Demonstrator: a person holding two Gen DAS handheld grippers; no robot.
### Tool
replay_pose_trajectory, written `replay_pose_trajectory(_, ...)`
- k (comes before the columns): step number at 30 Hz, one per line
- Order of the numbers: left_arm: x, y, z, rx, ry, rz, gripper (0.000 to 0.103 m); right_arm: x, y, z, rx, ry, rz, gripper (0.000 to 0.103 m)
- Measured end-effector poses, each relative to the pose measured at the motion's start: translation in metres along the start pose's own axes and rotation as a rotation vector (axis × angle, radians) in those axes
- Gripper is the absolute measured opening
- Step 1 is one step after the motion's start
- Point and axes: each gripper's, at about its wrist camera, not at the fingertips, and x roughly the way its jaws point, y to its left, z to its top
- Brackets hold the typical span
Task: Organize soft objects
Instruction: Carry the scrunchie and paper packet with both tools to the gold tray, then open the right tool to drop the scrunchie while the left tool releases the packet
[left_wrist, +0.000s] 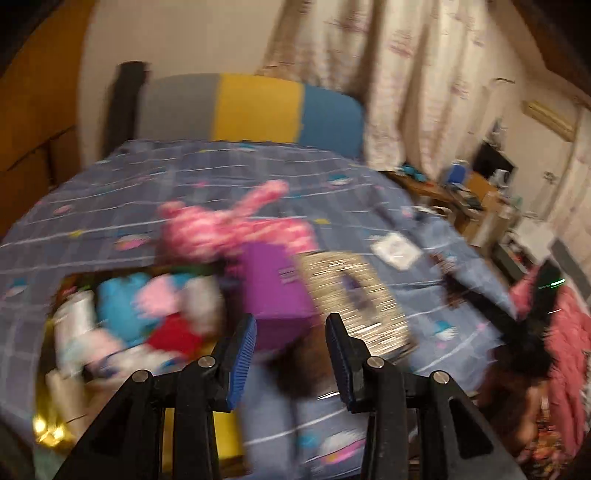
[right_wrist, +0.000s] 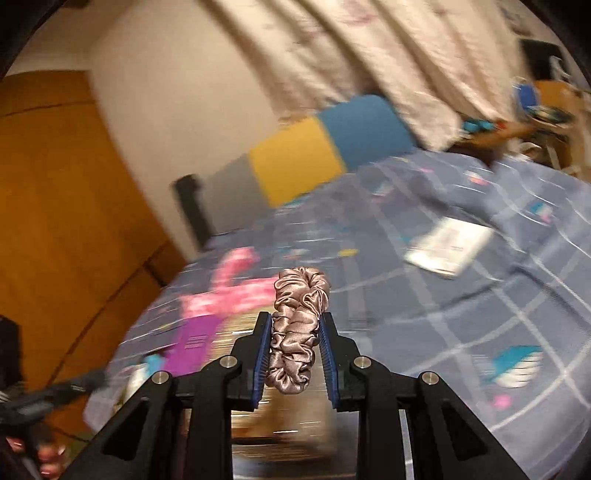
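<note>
My right gripper (right_wrist: 294, 319) is shut on a beige satin scrunchie (right_wrist: 297, 325) and holds it above the bed. My left gripper (left_wrist: 291, 325) is open and empty, just in front of a purple box (left_wrist: 275, 291) and a glittery box (left_wrist: 356, 299). A pink plush rabbit (left_wrist: 236, 225) lies on the blue checked bedspread (left_wrist: 184, 177) behind the boxes; it also shows in the right wrist view (right_wrist: 229, 295). A heap of soft toys (left_wrist: 147, 321), blue, pink, red and white, sits in a container at the left. Both views are blurred.
A grey, yellow and blue headboard (left_wrist: 255, 107) stands at the far end. A white packet (right_wrist: 448, 245) lies on the bed. A cluttered desk (left_wrist: 454, 188) stands at the right, a wooden wardrobe (right_wrist: 55, 221) at the left. Pink fabric (left_wrist: 569, 332) lies at the right edge.
</note>
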Motion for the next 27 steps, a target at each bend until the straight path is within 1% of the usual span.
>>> replay_pose_trajectory(2,-0.008,0.023,-0.014,-0.016,-0.001,0.085,0.039,0.007,0.034,-0.004,-0.046,0.022,0.063,0.026)
replay_pose_trajectory(4,-0.013,0.046,-0.027,-0.034,0.007,0.165,0.039,0.020,0.074,-0.016,-0.105,0.079,0.115,0.026)
replay_pose_trajectory(6,-0.017,0.061,-0.037,-0.054,0.020,0.209,0.039,0.034,0.103,-0.029,-0.146,0.136,0.154,0.026)
replay_pose_trajectory(8,-0.024,0.080,-0.050,-0.086,0.028,0.225,0.039,0.052,0.130,-0.046,-0.193,0.198,0.178,0.026)
replay_pose_trajectory(10,-0.030,0.093,-0.061,-0.108,0.026,0.247,0.039,0.070,0.153,-0.064,-0.234,0.256,0.183,0.026)
replay_pose_trajectory(11,-0.033,0.097,-0.066,-0.114,0.028,0.271,0.039,0.079,0.162,-0.071,-0.253,0.272,0.173,0.026)
replay_pose_trajectory(12,-0.035,0.102,-0.071,-0.115,0.034,0.300,0.039,0.088,0.170,-0.078,-0.269,0.286,0.157,0.026)
replay_pose_trajectory(15,-0.041,0.109,-0.081,-0.115,0.042,0.343,0.039,0.118,0.187,-0.088,-0.280,0.319,0.136,0.026)
replay_pose_trajectory(16,-0.043,0.111,-0.084,-0.118,0.043,0.358,0.039,0.127,0.192,-0.090,-0.287,0.323,0.119,0.029)
replay_pose_trajectory(17,-0.044,0.112,-0.085,-0.121,0.044,0.366,0.039,0.135,0.196,-0.093,-0.297,0.329,0.100,0.044)
replay_pose_trajectory(18,-0.043,0.114,-0.086,-0.126,0.044,0.372,0.039,0.143,0.197,-0.094,-0.305,0.331,0.083,0.056)
replay_pose_trajectory(19,-0.045,0.117,-0.089,-0.136,0.046,0.379,0.039,0.145,0.201,-0.095,-0.307,0.334,0.075,0.078)
replay_pose_trajectory(20,-0.045,0.118,-0.090,-0.143,0.049,0.384,0.039,0.146,0.201,-0.096,-0.301,0.336,0.079,0.088)
replay_pose_trajectory(21,-0.046,0.120,-0.090,-0.150,0.057,0.391,0.039,0.145,0.200,-0.094,-0.293,0.331,0.085,0.092)
replay_pose_trajectory(22,-0.046,0.121,-0.090,-0.154,0.062,0.401,0.039,0.140,0.199,-0.092,-0.286,0.321,0.091,0.099)
replay_pose_trajectory(23,-0.045,0.123,-0.090,-0.158,0.071,0.418,0.039,0.132,0.201,-0.091,-0.288,0.307,0.089,0.103)
replay_pose_trajectory(25,-0.046,0.125,-0.090,-0.182,0.082,0.454,0.039,0.117,0.206,-0.091,-0.303,0.292,0.080,0.103)
replay_pose_trajectory(27,-0.049,0.130,-0.091,-0.226,0.084,0.461,0.039,0.102,0.211,-0.093,-0.326,0.276,0.057,0.103)
